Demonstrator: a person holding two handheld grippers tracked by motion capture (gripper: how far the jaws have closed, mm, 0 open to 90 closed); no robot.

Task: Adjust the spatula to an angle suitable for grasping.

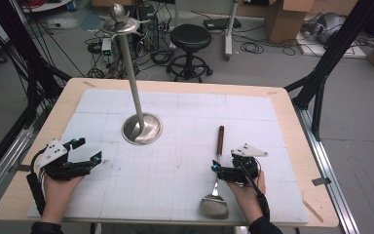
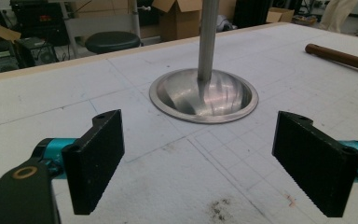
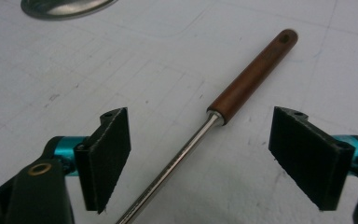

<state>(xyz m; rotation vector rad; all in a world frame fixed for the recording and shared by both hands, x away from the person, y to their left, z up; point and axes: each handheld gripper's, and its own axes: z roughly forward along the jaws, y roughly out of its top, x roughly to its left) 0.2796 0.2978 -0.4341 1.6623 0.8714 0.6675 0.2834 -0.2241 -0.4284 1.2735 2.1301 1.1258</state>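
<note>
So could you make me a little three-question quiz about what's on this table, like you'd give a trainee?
1. True or false: the right tongs are clamped on the spatula.
2. Which part of the spatula lies between the right tongs' jaws? A) the wooden handle B) the metal shaft C) the blade
3. What rises from the round metal base in front of the left tongs?

Key
1. False: the jaws stand open on either side, not touching it.
2. B
3. A tall metal pole, upright.
</note>
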